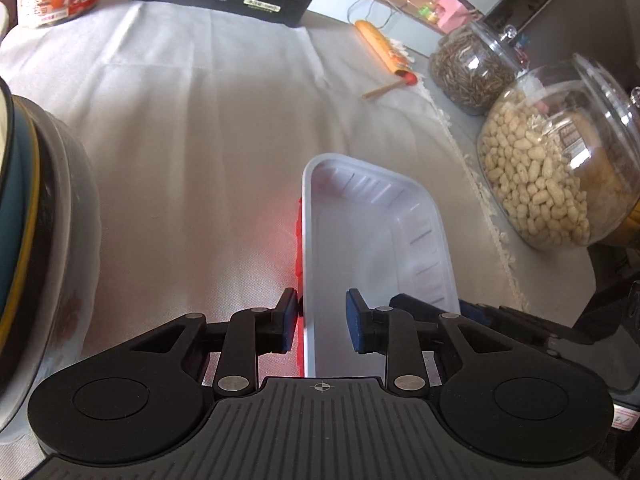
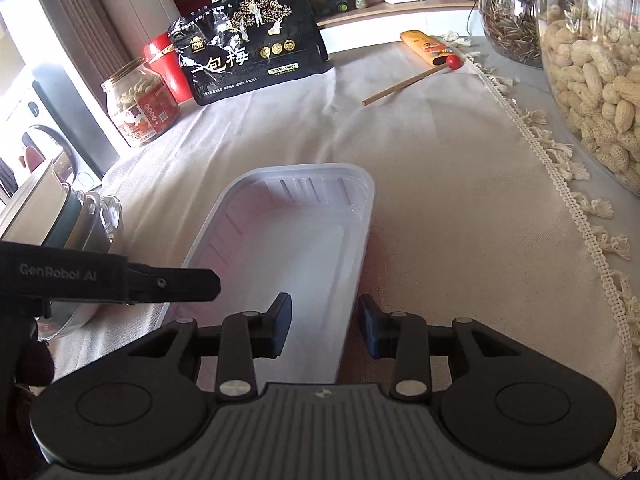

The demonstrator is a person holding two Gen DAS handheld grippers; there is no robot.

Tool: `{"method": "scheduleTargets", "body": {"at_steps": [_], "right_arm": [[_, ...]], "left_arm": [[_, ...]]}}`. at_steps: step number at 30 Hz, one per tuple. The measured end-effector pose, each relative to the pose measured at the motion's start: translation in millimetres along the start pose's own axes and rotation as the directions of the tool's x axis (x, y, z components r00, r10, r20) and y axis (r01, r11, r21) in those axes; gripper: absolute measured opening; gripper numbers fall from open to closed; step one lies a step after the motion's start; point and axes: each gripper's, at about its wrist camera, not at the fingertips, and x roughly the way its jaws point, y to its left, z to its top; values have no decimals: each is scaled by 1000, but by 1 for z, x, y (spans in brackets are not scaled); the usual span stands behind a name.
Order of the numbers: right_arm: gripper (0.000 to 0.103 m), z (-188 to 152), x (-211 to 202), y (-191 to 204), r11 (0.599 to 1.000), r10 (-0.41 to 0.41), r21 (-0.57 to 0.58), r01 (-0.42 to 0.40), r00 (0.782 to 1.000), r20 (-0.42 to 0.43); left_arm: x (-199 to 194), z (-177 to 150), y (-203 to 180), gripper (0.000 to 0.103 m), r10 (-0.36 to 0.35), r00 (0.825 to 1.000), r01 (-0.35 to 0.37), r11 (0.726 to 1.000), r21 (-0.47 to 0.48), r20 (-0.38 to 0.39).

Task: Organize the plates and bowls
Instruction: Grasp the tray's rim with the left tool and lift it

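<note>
Tray (image 1: 352, 240) lies on the tablecloth (image 1: 192, 152), white and rectangular, its near end hidden behind both tools. Your left gripper (image 1: 322, 320) straddles the tray's left rim, jaws parted; you cannot tell whether the left pad touches it. Your right gripper (image 2: 324, 326) straddles the right rim, jaws apart. Stacked bowls (image 1: 24, 216) at the left are cut off.

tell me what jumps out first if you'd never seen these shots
The white plastic tray lies mid-table, with both open grippers straddling its long rims: left gripper on one, right gripper on the other. To the right stands a big clear jar of peanuts; a stack of bowls sits at left.
</note>
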Motion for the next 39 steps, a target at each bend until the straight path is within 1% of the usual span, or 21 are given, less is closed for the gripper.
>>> {"method": "scheduleTargets", "body": {"at_steps": [2,5,8,10,14,18,24,27,30,35,39], "right_arm": [[36,0,-1,-4,1000,-15,22,15,1000,13],[36,2,-2,-13,997,-67,48,65,997,42],[37,3,-2,-21,996,-60,70,57,997,50],[37,3,-2,-20,996,-63,63,60,997,54],[37,2,-1,-18,996,-71,50,68,996,63],[37,0,-1,-17,997,-73,44,70,995,70],[38,-5,1,-2,993,-114,-34,117,989,89],[37,-7,1,2,995,-82,-52,87,993,81],[37,-9,0,4,995,-69,-60,74,995,79],[37,-10,-2,3,998,-49,-43,52,996,69],[37,-13,-5,2,999,-25,-29,27,998,60]], "left_arm": [[2,-4,-7,28,42,999,-42,998,48,4],[3,-7,-14,27,80,997,-81,992,99,9],[6,-8,-20,27,106,994,-109,985,137,24],[9,-7,-24,27,114,993,-118,981,151,36],[11,-8,-25,27,116,991,-124,981,146,61],[12,-9,-31,27,139,988,-150,971,187,66],[12,-16,-35,27,148,984,-167,960,226,96],[10,-17,-31,26,135,986,-153,967,203,101],[7,-16,-27,26,117,989,-132,975,178,90],[4,-21,-29,26,133,988,-146,969,198,78],[0,-25,-27,26,137,988,-147,971,191,65]]}}
